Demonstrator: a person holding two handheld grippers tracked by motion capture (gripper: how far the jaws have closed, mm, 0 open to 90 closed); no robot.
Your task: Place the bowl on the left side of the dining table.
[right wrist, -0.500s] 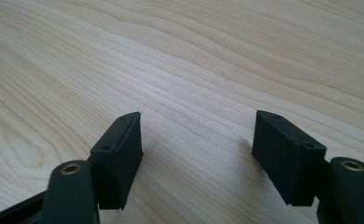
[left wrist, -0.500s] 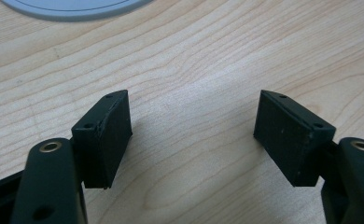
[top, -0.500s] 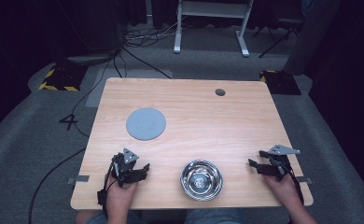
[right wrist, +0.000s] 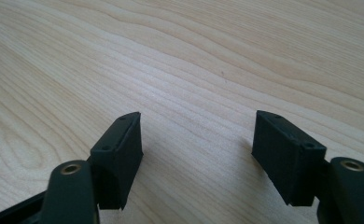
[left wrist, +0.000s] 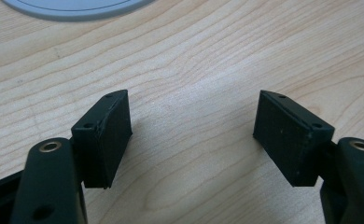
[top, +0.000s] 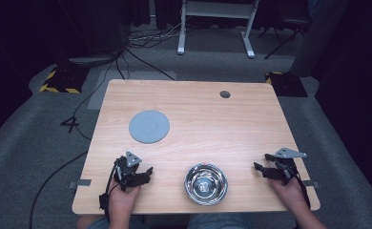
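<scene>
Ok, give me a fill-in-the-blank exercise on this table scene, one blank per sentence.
1. The metal bowl stands near the table's front edge, between the two ____.
2. The flat grey disc lies on the wooden table ahead of the ____ claw.
3. The jaws of the right claw stand ____, with bare wood between them.
4. Inside, the bowl is ____.

Missing words: claws; left; open; empty

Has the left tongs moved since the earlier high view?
No. The left tongs sits in the same spot, left of the steel bowl and below the grey disc, jaws open with nothing between them.
</scene>
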